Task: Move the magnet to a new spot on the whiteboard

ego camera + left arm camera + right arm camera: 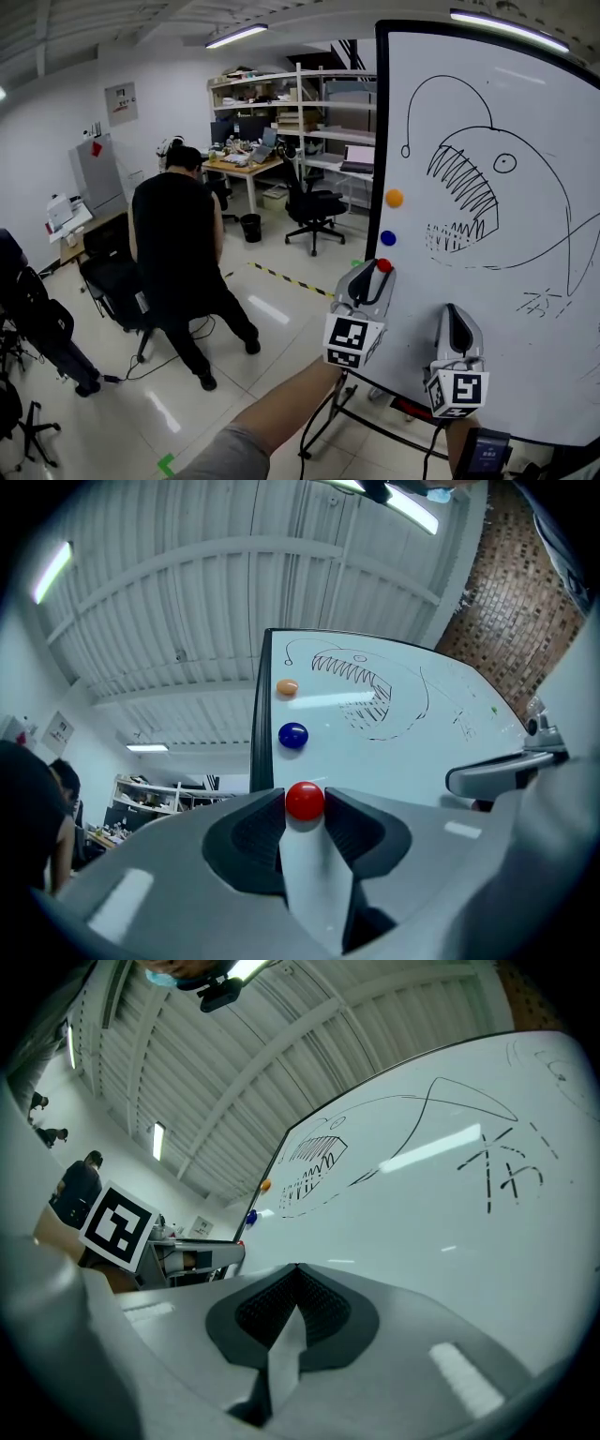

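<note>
The left forearm (pixel 281 412) rises from 6 o'clock in the head view, tilting the left gripper (pixel 377 274) up toward 1 o'clock. Its jaws pinch the red magnet (pixel 305 800) at the left edge of the whiteboard (pixel 525 375), at 6 o'clock of the blue magnet (pixel 388 238). The red magnet is round, with no long axis. The right gripper (pixel 454 317), at 4 o'clock of the left, has its jaws pressed together with nothing between them. The scribbled marks (pixel 542 302) are unreadable.

Whiteboard (pixel 539 361) with fish drawing (pixel 464 187), orange magnet (pixel 395 198) above blue magnet (pixel 388 238)
</note>
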A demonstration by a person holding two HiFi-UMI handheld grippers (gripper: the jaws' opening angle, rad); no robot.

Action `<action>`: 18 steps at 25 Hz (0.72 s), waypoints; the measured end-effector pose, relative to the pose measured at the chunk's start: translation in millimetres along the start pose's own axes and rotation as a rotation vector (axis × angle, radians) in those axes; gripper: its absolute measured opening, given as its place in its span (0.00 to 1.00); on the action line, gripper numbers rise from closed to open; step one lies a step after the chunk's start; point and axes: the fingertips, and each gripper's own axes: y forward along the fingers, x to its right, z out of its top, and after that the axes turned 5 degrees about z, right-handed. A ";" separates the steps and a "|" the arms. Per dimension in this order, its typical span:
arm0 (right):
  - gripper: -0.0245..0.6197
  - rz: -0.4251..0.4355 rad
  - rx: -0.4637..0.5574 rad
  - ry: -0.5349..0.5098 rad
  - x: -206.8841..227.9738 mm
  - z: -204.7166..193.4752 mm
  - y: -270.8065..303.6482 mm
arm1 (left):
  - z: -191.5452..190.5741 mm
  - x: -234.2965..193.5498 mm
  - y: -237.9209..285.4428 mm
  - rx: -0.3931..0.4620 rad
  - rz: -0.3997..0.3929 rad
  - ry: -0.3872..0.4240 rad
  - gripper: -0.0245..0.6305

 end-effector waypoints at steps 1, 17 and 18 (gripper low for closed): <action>0.03 -0.005 -0.005 -0.002 2.9 0.3 -2.9 | -1.5 2.3 1.2 0.001 0.003 0.005 0.22; 0.03 -0.030 0.016 -0.006 30.5 28.2 -51.8 | 32.5 62.7 -38.9 0.059 0.026 0.093 0.17; 0.03 -0.037 0.018 -0.010 36.8 31.2 -58.2 | 34.3 73.4 -38.4 0.060 0.017 0.090 0.16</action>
